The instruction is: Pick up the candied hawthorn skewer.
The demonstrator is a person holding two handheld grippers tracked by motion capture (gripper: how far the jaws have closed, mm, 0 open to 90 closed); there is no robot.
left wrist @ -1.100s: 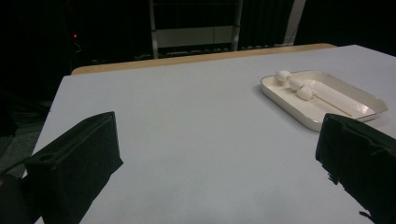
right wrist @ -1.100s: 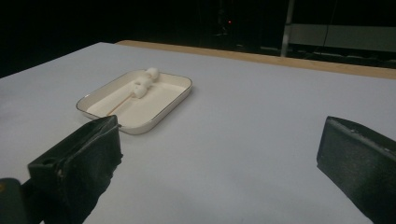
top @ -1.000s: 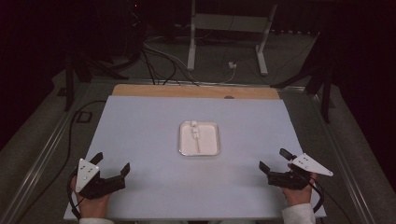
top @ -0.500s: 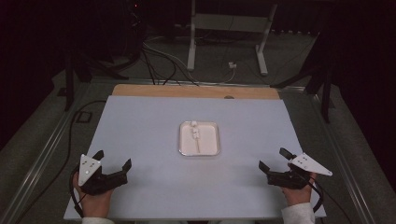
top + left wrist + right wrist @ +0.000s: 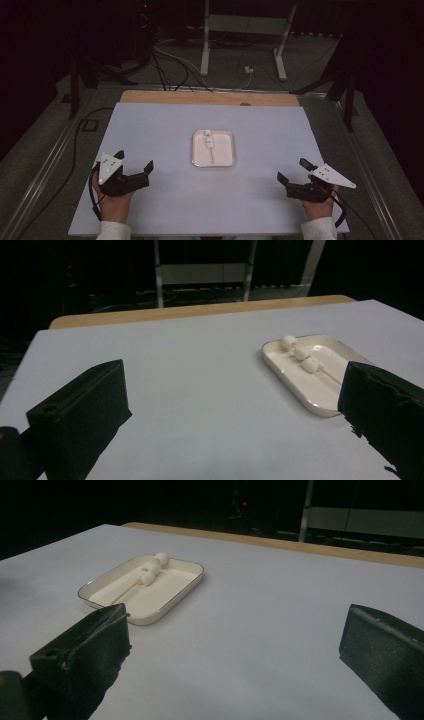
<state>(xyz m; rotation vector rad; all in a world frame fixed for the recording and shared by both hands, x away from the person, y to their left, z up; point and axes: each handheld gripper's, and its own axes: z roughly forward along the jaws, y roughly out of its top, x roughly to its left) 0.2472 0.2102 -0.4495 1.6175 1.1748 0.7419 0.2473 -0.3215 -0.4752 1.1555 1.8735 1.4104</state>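
Thin wooden skewer threaded with three white marshmallows (image 5: 209, 144) lies in the shallow cream rectangular tray (image 5: 227, 161) at table centre. Judged light; marshmallows soft, stick brittle: grip the bare stick end. Left gripper (image 5: 134, 165) and right gripper (image 5: 291, 170) stand wide, empty, well apart from it.

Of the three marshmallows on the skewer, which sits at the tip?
The marshmallow nearest the tray's far rim; the other two marshmallows sit behind it, toward the skewer's bare end.

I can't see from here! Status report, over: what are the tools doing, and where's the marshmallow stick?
Left tool open, empty, near table edge. Right tool open, empty, likewise. Marshmallow stick lying in the tray, mid-table, untouched. Path to it open.
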